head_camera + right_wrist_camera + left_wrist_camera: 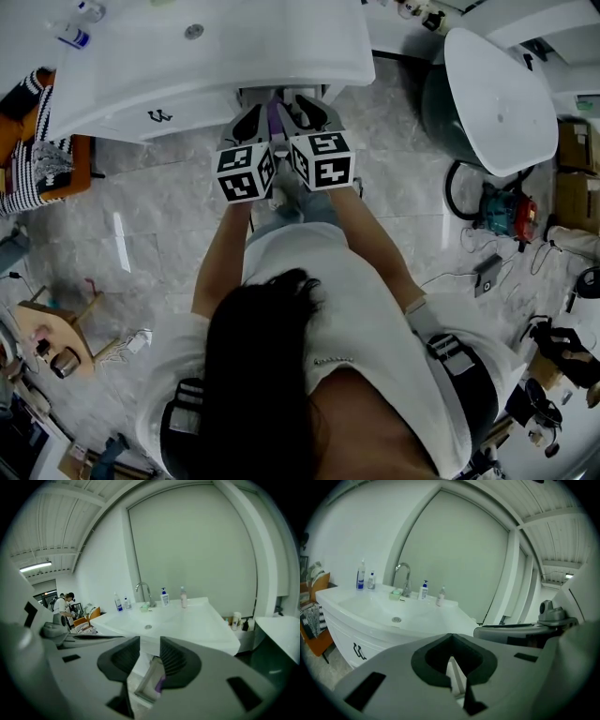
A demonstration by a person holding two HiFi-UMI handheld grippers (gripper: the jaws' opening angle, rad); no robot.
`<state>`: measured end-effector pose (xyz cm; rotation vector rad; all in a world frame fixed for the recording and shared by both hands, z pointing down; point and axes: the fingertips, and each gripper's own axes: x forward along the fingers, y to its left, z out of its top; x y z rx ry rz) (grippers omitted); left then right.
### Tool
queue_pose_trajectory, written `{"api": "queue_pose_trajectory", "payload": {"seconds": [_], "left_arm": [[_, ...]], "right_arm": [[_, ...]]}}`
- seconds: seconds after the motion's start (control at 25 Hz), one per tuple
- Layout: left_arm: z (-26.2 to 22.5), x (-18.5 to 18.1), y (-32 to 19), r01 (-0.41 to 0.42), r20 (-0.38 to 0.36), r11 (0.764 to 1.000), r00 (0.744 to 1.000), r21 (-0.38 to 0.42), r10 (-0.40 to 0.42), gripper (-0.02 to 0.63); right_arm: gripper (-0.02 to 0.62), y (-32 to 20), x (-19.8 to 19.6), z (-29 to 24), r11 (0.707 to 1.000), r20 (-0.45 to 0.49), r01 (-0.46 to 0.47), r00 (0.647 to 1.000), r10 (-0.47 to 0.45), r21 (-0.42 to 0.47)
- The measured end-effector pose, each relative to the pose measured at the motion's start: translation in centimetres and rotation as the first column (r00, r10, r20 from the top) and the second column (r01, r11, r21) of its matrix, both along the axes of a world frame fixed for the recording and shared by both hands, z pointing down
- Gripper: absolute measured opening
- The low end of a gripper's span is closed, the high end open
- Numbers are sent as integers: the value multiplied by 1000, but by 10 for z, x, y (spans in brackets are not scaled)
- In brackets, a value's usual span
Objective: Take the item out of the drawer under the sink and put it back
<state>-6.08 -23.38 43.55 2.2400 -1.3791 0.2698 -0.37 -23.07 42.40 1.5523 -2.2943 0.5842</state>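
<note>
Seen from above, a person stands at the white sink (206,47) in the upper middle of the frame. The left claw (248,124) and right claw (309,112) sit side by side just under its front edge, above the open drawer (281,94). The purple item (274,117) lies in that drawer, showing between the two claws. In the left gripper view the left claw (450,637) has its tips together with nothing pinched. In the right gripper view the right claw (150,651) stands partly apart and empty. Through its gap, low in the frame, the drawer (147,681) and the purple item (160,684) show below. A faucet (144,592) and pump bottles (164,597) stand along the back of the sink.
</note>
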Motion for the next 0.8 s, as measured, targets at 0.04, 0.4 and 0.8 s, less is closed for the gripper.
{"api": "queue_pose_trajectory", "payload": {"seconds": [0.04,0.4,0.8], "left_arm": [[-1,-1,0,3,-2,1000,1000,2,-3,3],[-12,6,0,-19,-19,999,1000,44,20,3],[-12,0,1,0,-13,999,1000,44,0,3]], "right_arm": [[136,1,0,-1,1000,-1,-2,1000,2,5],[26,5,8,1,999,-16,-48,999,48,-11],[15,8,-2,-7,999,-30,-17,999,18,46]]}}
